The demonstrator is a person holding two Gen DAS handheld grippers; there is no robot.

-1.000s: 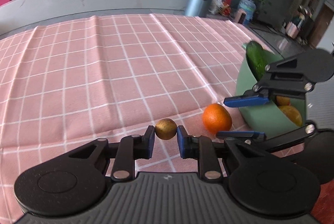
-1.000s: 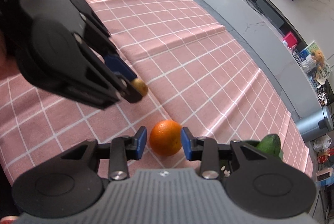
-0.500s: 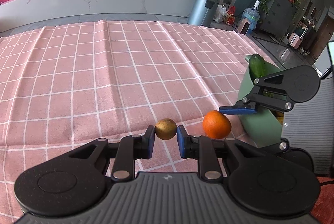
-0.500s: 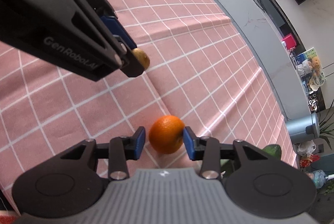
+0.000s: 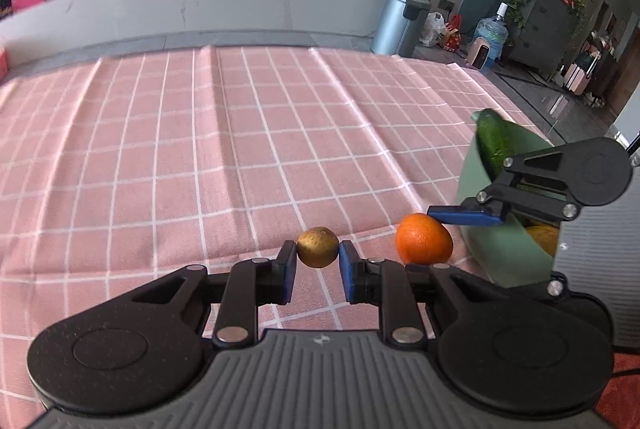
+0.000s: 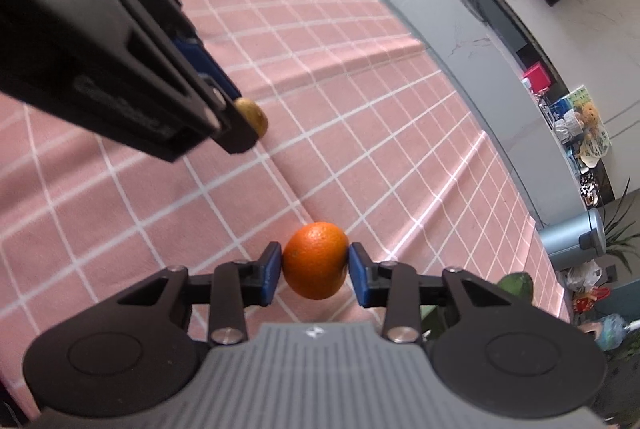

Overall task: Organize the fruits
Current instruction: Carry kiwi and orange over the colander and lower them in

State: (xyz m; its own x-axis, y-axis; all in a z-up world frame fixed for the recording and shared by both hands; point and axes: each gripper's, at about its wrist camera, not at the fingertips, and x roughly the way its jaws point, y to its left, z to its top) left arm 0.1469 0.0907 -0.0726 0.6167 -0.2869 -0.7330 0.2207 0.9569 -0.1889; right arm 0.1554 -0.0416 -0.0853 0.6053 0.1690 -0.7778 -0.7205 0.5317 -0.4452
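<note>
A small brown fruit (image 5: 317, 247) sits pinched between the blue pads of my left gripper (image 5: 318, 251), just above the pink checked cloth (image 5: 240, 157). To its right is an orange (image 5: 423, 239), beside the green bowl (image 5: 492, 261). In the right wrist view my right gripper (image 6: 315, 263) is closing on the orange (image 6: 315, 265), and both pads touch its sides. The left gripper (image 6: 246, 127) with the brown fruit (image 6: 253, 117) hangs at the upper left of that view.
The green bowl holds a cucumber (image 5: 494, 145) leaning on its rim and yellow fruit (image 5: 542, 237). A grey counter (image 5: 240, 5) runs beyond the cloth's far edge, with a metal bin (image 5: 400, 21) at its end.
The right gripper's pads have drawn in from either side of the orange onto it. The left gripper keeps its hold on the brown fruit.
</note>
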